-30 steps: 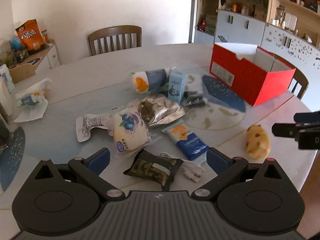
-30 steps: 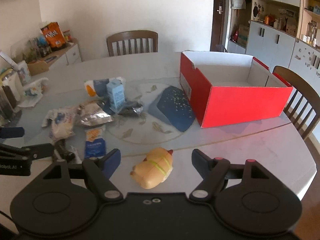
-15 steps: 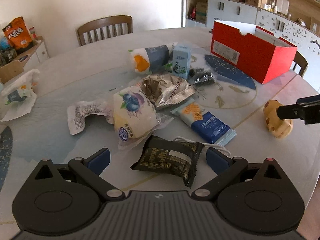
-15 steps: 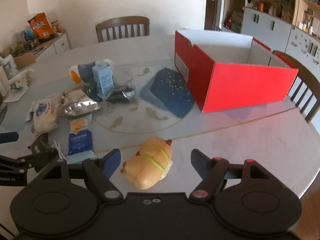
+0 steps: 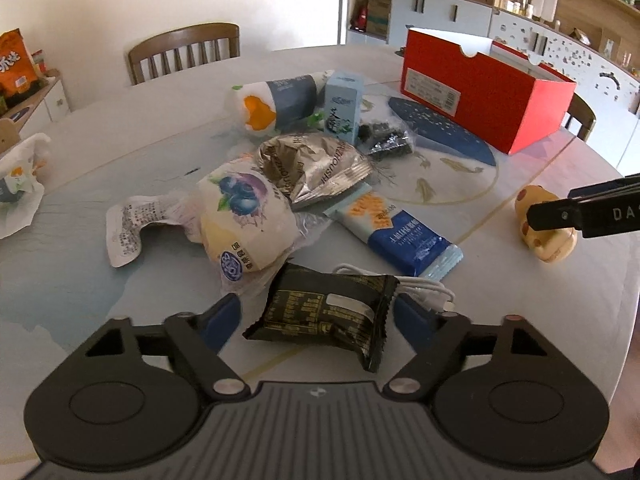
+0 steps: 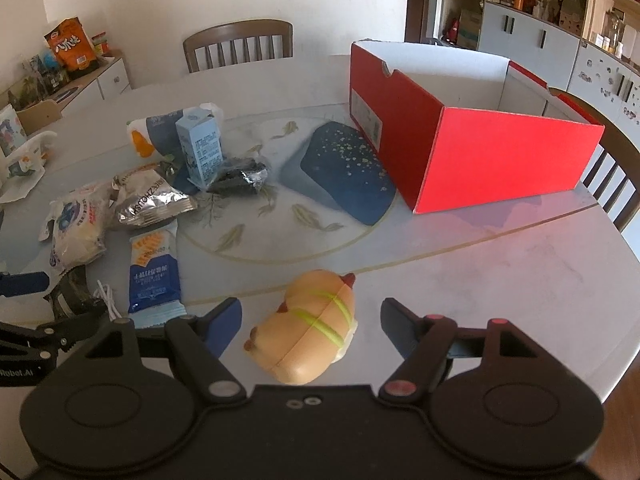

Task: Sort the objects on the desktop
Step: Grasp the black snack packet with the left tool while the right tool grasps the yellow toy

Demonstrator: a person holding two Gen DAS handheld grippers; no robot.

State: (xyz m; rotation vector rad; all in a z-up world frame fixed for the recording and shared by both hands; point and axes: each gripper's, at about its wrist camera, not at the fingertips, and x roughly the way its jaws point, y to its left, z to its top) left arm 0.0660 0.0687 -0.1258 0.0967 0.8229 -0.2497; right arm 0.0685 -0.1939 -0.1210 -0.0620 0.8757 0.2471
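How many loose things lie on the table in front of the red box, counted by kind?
Soft snack packets: 5, for example the black foil packet and the blue-and-white wafer packet
Small light-blue carton: 1
White coiled cable: 1
Yellow hot-dog-shaped toy: 1
Clear bag of dark bits: 1
Total: 9

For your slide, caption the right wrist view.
Open right gripper straddles a hot-dog toy on the table, red box beyond.

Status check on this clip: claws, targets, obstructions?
Left claw open around black snack packet. Right claw open around hot-dog toy. White cable beside packet.
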